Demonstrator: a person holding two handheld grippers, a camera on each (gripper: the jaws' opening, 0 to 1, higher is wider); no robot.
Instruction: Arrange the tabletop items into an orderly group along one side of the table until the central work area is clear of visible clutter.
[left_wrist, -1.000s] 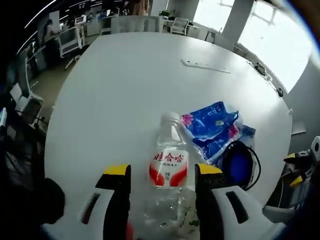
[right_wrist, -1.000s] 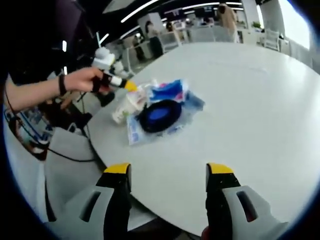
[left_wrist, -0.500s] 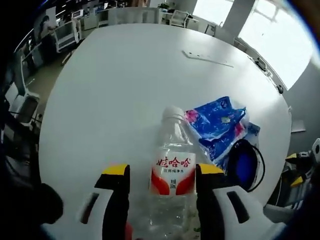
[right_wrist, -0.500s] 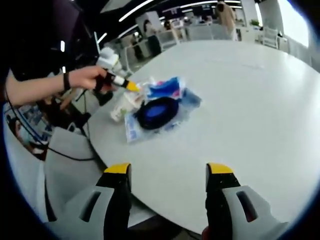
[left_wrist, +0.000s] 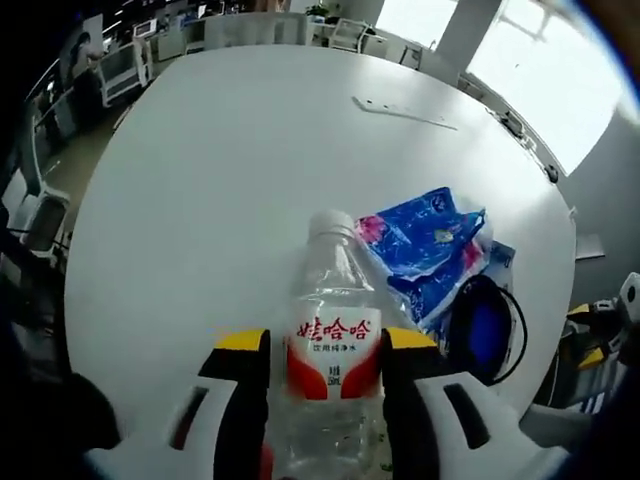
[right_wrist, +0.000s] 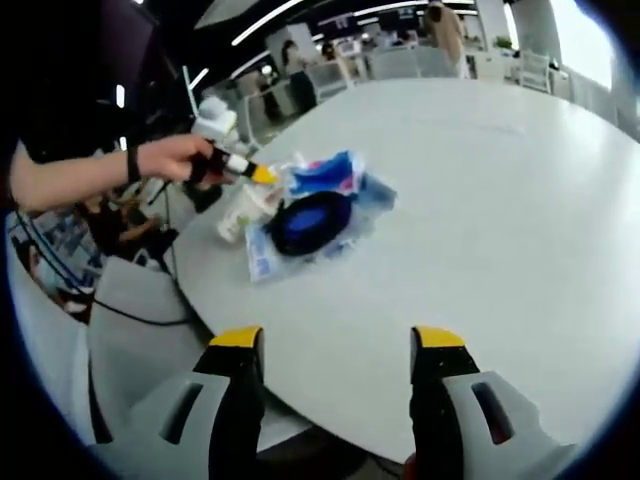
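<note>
Fingers (left_wrist: 243, 345) of the left gripper (left_wrist: 325, 345), yellow-tipped, stand close on either side of a clear water bottle (left_wrist: 330, 340), their tips pressed against its red and white label, so they hold the bottle between them. In the left gripper view the bottle lies along the fingers, its body low between them and its white cap pointing away over the white bench (left_wrist: 220, 170). Just beyond the bottle's neck and to its right lies a blue packet (left_wrist: 425, 245) with pink and white print, touching or nearly touching the bottle's shoulder. Beside the packet, nearer the bench edge, sits a round dark blue bowl (left_wrist: 485, 330) with a black rim, partly overlapping the packet. Farther across the bench lies a thin pale strip (left_wrist: 405, 113), well apart from the rest. Past the far edge stand office chairs (left_wrist: 120, 70), and bright windows (left_wrist: 540, 70) fill the upper right.

In the right gripper view the right gripper (right_wrist: 338, 345) has its fingers (right_wrist: 436, 350) spread wide with nothing between them, over bare bench (right_wrist: 480, 220) near the edge. Farther off, at the left side of the bench, the bottle (right_wrist: 243, 207), the packet (right_wrist: 330, 175) and the bowl (right_wrist: 310, 222) lie bunched together, well apart from these fingers. A hand (right_wrist: 175, 157) with a dark wristband holds the left gripper (right_wrist: 250, 172) at the bottle. Beyond the bench a person (right_wrist: 440, 25) stands among chairs.
</note>
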